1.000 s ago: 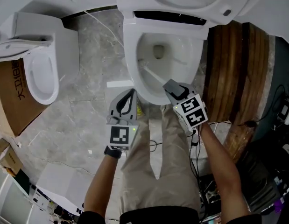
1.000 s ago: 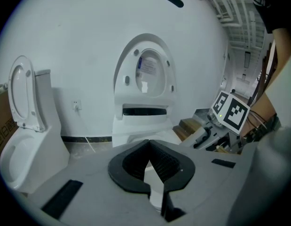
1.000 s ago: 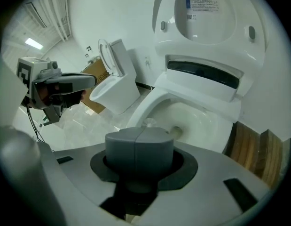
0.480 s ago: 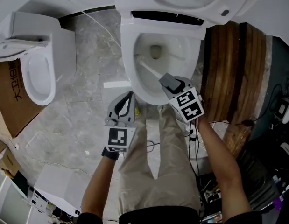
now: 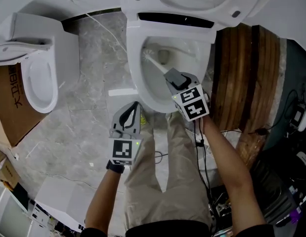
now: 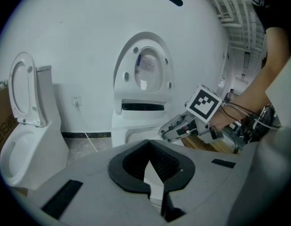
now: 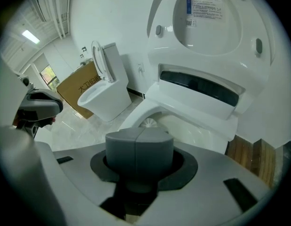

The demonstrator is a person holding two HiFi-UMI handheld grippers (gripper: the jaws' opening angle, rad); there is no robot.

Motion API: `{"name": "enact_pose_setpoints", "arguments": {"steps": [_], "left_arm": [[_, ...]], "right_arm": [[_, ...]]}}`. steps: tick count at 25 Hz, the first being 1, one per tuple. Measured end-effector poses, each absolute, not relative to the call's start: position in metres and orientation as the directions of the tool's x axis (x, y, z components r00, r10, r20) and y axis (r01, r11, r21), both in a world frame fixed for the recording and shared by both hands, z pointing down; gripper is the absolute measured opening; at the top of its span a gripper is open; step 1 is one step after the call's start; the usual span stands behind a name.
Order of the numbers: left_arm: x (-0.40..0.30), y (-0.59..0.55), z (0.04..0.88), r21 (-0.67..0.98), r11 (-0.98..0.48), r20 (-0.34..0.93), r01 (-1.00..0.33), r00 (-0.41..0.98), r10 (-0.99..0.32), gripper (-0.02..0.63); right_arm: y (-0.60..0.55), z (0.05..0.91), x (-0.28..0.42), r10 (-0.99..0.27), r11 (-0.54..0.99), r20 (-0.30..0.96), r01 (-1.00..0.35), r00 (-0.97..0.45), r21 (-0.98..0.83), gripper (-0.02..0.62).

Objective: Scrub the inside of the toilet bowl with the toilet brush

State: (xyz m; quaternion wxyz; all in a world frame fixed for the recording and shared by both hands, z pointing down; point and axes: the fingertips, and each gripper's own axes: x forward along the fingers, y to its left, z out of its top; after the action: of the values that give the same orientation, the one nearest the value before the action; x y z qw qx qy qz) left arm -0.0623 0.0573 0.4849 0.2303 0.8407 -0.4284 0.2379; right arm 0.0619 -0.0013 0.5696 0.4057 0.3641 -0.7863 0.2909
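The white toilet bowl (image 5: 134,75) stands open at top centre, its lid raised. My right gripper (image 5: 173,77) hangs over the bowl's near rim, shut on the white handle of the toilet brush (image 5: 159,66). The brush head (image 5: 147,55) presses the inner left wall of the bowl, next to the drain. In the right gripper view the brush head (image 7: 148,123) shows just past the shut right gripper (image 7: 138,136). My left gripper (image 5: 136,104) sits lower, beside the bowl's front left, shut on nothing. From the left gripper (image 6: 148,144) I see the right gripper (image 6: 164,133) side-on.
A second white toilet (image 5: 40,78) stands at the left with a cardboard box (image 5: 9,107) beside it. A wooden panel (image 5: 246,73) flanks the bowl's right side. Cables and dark gear (image 5: 286,181) lie at the right. A thin white cord (image 5: 101,26) crosses the marble floor.
The right gripper has moved forward and left over the rim, pushing the brush head from the bowl's left side further back towards the drain. The left gripper has barely moved.
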Motion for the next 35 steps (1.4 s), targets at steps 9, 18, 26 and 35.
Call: {"name": "enact_pose_setpoints", "arguments": {"steps": [9, 18, 26, 35], "left_arm": [[-0.068, 0.058, 0.483, 0.179, -0.517, 0.595, -0.837, 0.511, -0.62, 0.018], [-0.063, 0.056, 0.484, 0.18, -0.527, 0.598, -0.83, 0.518, -0.611, 0.018], [-0.068, 0.055, 0.487, 0.178, -0.515, 0.603, -0.839, 0.506, -0.617, 0.018], [-0.069, 0.059, 0.494, 0.159, -0.528, 0.624, -0.834, 0.499, -0.601, 0.018]], "right_arm": [[-0.021, 0.572, 0.063, -0.372, 0.547, 0.848, -0.827, -0.377, -0.128, 0.158], [-0.039, 0.576, 0.072, -0.397, 0.522, 0.853, -0.848, -0.338, -0.093, 0.158], [-0.046, 0.577, 0.078, -0.414, 0.513, 0.856, -0.856, -0.309, -0.061, 0.158], [-0.054, 0.578, 0.095, -0.439, 0.482, 0.86, -0.876, -0.26, -0.019, 0.156]]}}
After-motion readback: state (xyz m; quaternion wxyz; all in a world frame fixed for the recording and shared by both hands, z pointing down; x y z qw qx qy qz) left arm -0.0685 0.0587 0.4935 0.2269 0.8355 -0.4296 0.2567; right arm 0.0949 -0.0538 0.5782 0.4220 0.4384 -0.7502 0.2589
